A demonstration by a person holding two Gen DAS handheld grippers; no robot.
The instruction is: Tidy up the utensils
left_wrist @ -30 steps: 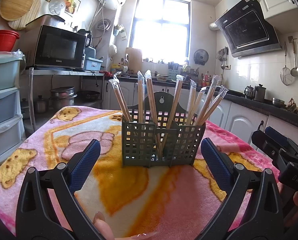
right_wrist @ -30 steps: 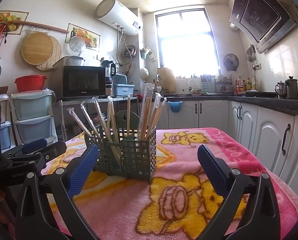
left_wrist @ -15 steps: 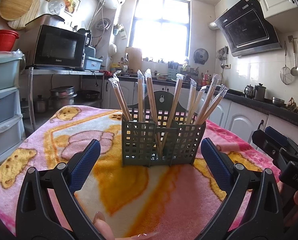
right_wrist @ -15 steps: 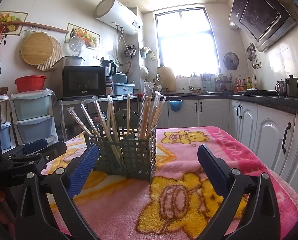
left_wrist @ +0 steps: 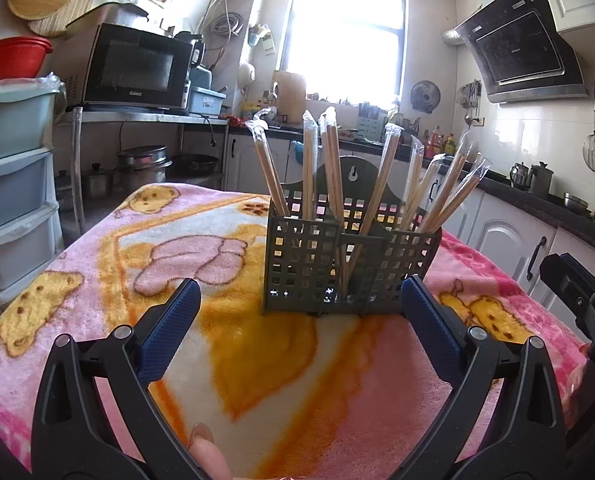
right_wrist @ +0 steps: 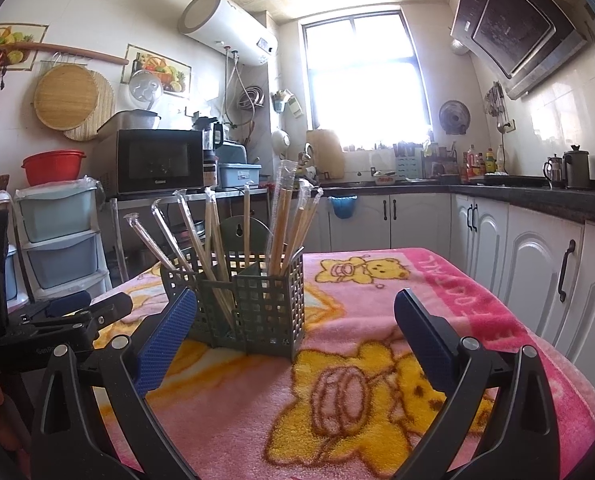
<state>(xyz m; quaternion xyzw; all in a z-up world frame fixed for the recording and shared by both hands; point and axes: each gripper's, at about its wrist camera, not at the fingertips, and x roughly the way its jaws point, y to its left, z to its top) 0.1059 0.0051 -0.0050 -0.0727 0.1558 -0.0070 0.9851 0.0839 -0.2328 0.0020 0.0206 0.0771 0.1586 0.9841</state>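
Note:
A dark green lattice utensil holder [left_wrist: 349, 264] stands on the pink cartoon blanket [left_wrist: 145, 248] covering the table. It holds several plastic-wrapped wooden chopsticks [left_wrist: 333, 168] that lean outward. My left gripper [left_wrist: 297, 320] is open and empty, just in front of the holder. My right gripper [right_wrist: 295, 326] is open and empty, with the holder [right_wrist: 241, 304] near its left finger and the chopsticks [right_wrist: 285, 224] rising above. Each view shows the other gripper at its edge: the right one [left_wrist: 577, 300] in the left wrist view, the left one [right_wrist: 57, 316] in the right wrist view.
A microwave [left_wrist: 133, 68] on a metal shelf and stacked plastic drawers [left_wrist: 9, 168] stand left of the table. White cabinets with a dark counter [right_wrist: 537, 232] run along the right. The blanket [right_wrist: 377, 360] spreads in front and to the right of the holder.

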